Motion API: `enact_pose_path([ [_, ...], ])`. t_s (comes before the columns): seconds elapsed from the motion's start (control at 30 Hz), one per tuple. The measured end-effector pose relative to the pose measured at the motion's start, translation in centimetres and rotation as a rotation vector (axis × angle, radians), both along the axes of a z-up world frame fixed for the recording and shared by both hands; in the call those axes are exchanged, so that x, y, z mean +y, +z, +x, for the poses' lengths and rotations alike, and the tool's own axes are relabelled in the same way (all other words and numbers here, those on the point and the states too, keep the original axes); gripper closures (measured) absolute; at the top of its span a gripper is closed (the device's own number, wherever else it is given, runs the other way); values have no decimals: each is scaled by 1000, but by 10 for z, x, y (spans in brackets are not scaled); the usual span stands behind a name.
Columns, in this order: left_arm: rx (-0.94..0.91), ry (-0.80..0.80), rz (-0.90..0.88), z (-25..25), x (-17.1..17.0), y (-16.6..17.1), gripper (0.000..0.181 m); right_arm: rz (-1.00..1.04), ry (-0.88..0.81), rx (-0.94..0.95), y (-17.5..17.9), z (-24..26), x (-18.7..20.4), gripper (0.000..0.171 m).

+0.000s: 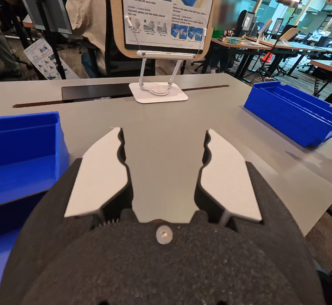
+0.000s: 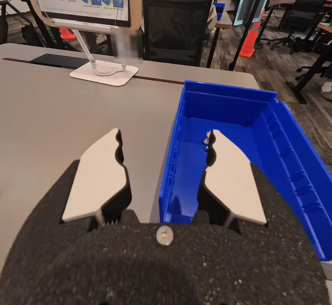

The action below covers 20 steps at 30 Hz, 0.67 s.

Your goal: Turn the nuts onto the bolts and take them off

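My left gripper [image 1: 164, 131] is open and empty above the bare grey table [image 1: 161, 116]. A blue bin [image 1: 30, 152] stands just to its left; its inside floor is hidden. My right gripper [image 2: 165, 131] is open and empty, straddling the left wall of a second blue bin [image 2: 181, 152]. Silver bolts [image 2: 207, 140] lie on that bin's floor, partly hidden behind my right finger [image 2: 231, 174]. This second bin also shows in the left wrist view [image 1: 287, 113] at the right of the table. No loose nuts show.
A white stand [image 1: 158, 93] at the table's back holds an instruction sheet [image 1: 165, 14]; it also shows in the right wrist view [image 2: 104, 73]. A dark slot [image 1: 95, 90] runs across the table. A black chair [image 2: 176, 23] and an orange cone [image 2: 249, 39] stand beyond.
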<state>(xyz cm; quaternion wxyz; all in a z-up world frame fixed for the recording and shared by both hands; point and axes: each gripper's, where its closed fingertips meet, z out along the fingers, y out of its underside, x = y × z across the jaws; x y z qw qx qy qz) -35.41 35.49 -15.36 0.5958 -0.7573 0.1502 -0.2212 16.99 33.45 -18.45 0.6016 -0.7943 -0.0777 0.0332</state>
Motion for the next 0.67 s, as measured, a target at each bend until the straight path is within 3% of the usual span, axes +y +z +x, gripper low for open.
enact_pose_path([
  [0.67, -7, 84, -49, -46, -34, -20, 97, -21, -15, -30, -11, 0, -5, 81],
])
